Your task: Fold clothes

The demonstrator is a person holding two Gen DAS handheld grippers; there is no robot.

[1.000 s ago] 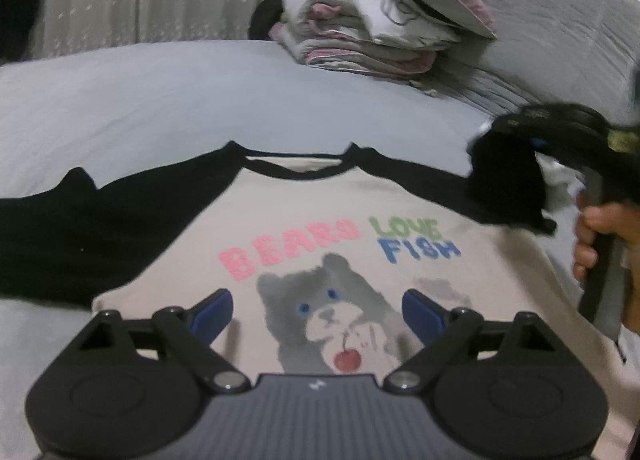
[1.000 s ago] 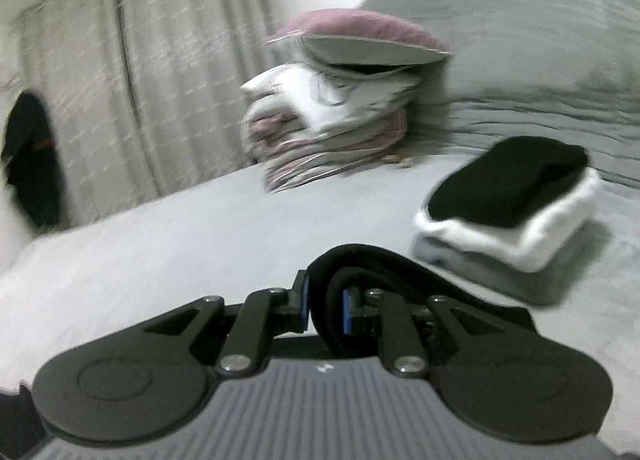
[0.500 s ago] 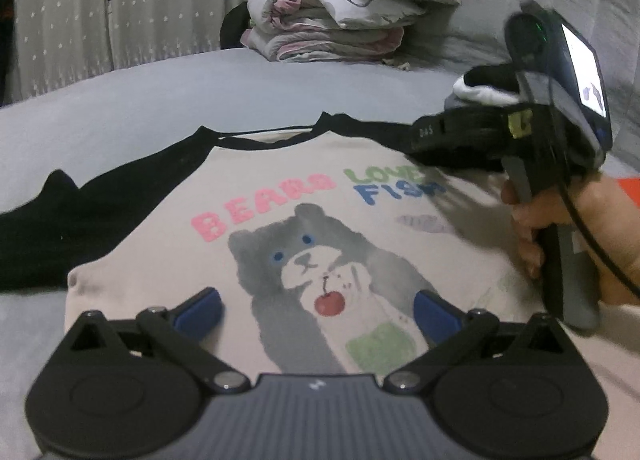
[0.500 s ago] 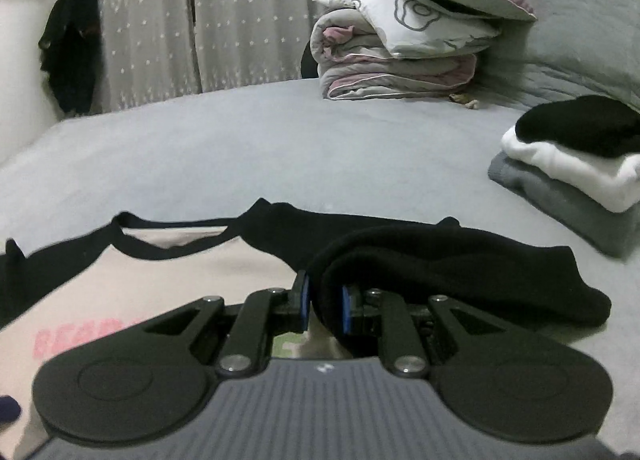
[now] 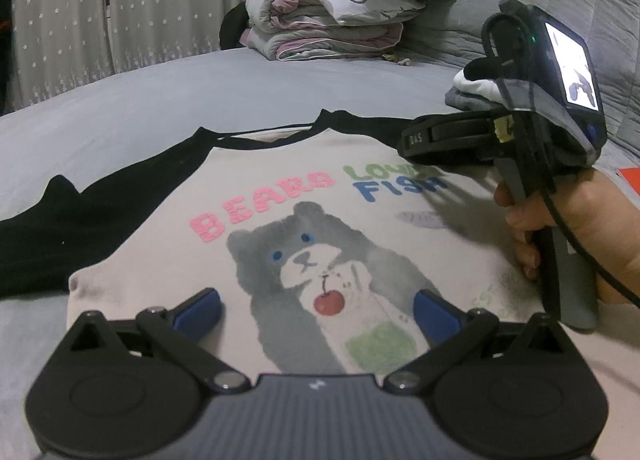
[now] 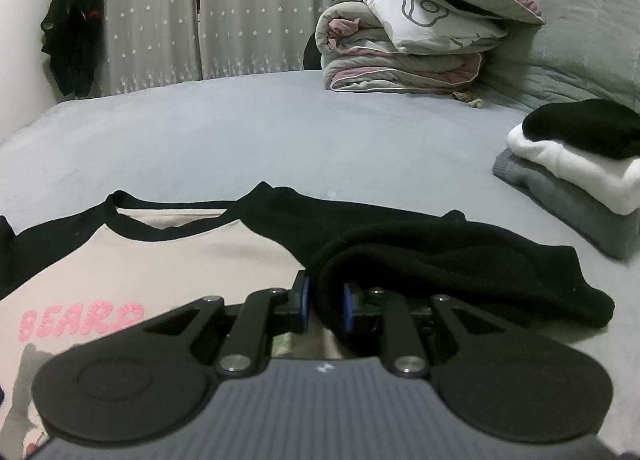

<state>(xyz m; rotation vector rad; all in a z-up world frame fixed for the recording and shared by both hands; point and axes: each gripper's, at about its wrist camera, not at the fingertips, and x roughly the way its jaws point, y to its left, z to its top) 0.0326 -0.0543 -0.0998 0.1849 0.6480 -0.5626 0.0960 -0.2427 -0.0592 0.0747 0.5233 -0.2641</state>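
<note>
A cream T-shirt [image 5: 304,196] with black raglan sleeves and a bear print lies face up on the grey bed [image 5: 200,100]. My left gripper [image 5: 316,310] hovers over its lower front, jaws wide open and nothing between the blue pads. My right gripper [image 6: 326,304] is shut on a fold of the black right sleeve [image 6: 460,264], which is doubled back toward the chest. In the left wrist view the right gripper [image 5: 440,136] sits over the shirt's right shoulder, held by a hand [image 5: 560,228]. The left sleeve [image 5: 60,228] lies spread out flat.
A stack of folded clothes [image 6: 576,172], grey, white and black, sits at the right of the bed. A folded quilt with a pillow on top [image 6: 408,48] stands at the back by the grey headboard. Curtains and a hanging black garment [image 6: 74,32] are behind.
The right gripper came down with the black sleeve and now rests low over the shirt's right shoulder. The left gripper's jaws spread wider and it sank slightly toward the shirt.
</note>
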